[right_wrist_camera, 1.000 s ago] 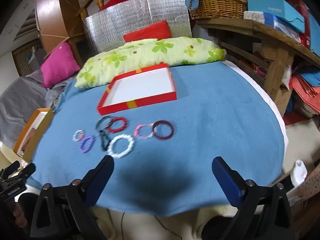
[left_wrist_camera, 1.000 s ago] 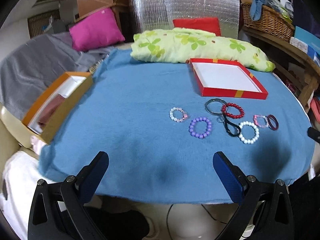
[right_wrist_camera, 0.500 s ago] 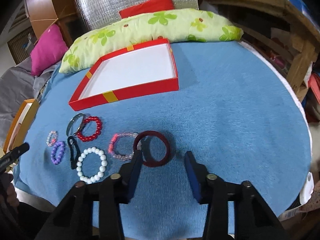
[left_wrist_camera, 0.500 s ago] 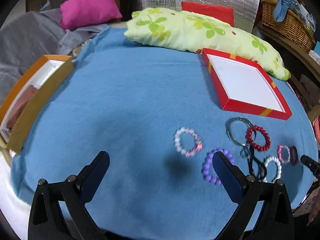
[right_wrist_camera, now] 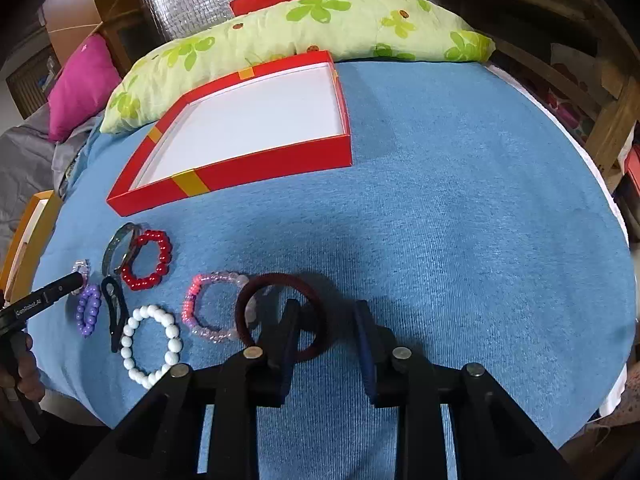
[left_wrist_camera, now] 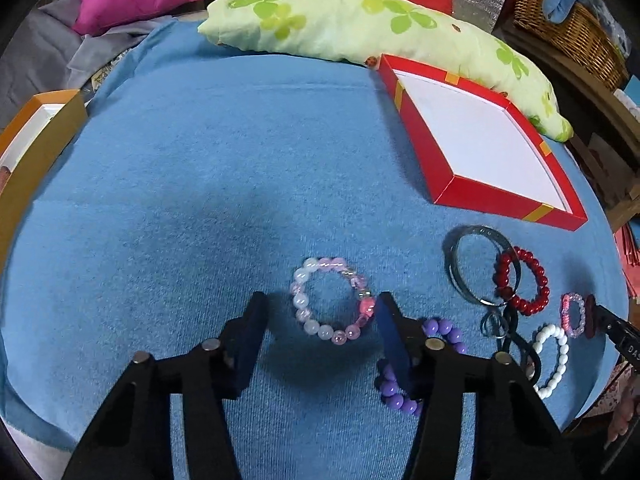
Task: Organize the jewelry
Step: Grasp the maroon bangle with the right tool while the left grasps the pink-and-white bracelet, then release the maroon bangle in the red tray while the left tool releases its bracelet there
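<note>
Several bracelets lie on a blue cloth in front of an empty red tray [left_wrist_camera: 508,196] [right_wrist_camera: 256,168]. My left gripper [left_wrist_camera: 320,316] is open, its fingers low on either side of a pink and white bead bracelet [left_wrist_camera: 308,322]; its right finger covers part of a purple bead bracelet [left_wrist_camera: 444,330]. My right gripper [right_wrist_camera: 326,316] is open, its left finger inside a dark maroon ring bracelet [right_wrist_camera: 250,296], its right finger outside the ring. A pink bead bracelet [right_wrist_camera: 192,300], a white bead bracelet [right_wrist_camera: 132,336] and a red bead bracelet [right_wrist_camera: 164,256] lie beside it.
A grey bangle [left_wrist_camera: 456,264] and a black clip [right_wrist_camera: 114,308] lie among the bracelets. A green flowered pillow [left_wrist_camera: 340,20] lies behind the tray. An orange box [left_wrist_camera: 44,128] stands at the left edge. A wooden shelf [right_wrist_camera: 600,92] stands to the right.
Both grippers have moved forward and down to the cloth and narrowed. The left one now straddles the pink and white bracelet; the right one has a finger inside the maroon ring.
</note>
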The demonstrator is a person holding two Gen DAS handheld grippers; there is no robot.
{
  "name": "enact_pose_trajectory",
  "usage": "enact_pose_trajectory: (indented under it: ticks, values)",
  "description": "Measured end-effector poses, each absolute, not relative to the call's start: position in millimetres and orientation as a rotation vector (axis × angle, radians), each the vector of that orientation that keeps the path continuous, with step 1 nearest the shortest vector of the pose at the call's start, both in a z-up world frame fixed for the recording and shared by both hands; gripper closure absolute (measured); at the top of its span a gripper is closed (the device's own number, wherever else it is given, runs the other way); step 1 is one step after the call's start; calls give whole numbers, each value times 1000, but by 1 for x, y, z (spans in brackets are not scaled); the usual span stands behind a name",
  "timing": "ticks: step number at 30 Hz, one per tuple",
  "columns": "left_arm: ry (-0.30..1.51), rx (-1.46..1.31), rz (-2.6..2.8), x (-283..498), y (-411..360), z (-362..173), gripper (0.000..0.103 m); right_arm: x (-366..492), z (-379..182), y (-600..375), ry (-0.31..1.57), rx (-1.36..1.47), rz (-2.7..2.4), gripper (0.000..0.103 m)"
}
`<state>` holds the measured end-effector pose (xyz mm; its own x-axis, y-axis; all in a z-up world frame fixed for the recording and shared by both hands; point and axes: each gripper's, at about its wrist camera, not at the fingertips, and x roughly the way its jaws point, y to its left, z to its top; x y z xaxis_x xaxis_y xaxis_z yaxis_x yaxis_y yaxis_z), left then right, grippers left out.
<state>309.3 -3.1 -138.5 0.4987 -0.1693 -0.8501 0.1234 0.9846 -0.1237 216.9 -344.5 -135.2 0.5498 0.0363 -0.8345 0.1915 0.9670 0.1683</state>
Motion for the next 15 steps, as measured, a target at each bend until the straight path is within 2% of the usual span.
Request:
enact_pose_trajectory:
  ticks: [1, 3, 4, 9, 15]
  values:
    - [1032, -52, -182, 310, -4, -138, 54, 218, -136, -344, 988, 248, -94, 79]
    - [1026, -53, -190, 311, -6, -137, 61, 219, -136, -342, 983, 232, -96, 91]
    - [1023, -52, -193, 311, -7, -136, 63, 220, -136, -341, 982, 227, -94, 93]
    - [1013, -63, -227, 312, -11, -134, 93, 220, -134, -335, 967, 207, -103, 98]
    - [994, -68, -234, 312, -17, -126, 95, 219, -128, -339, 931, 250, -110, 98]
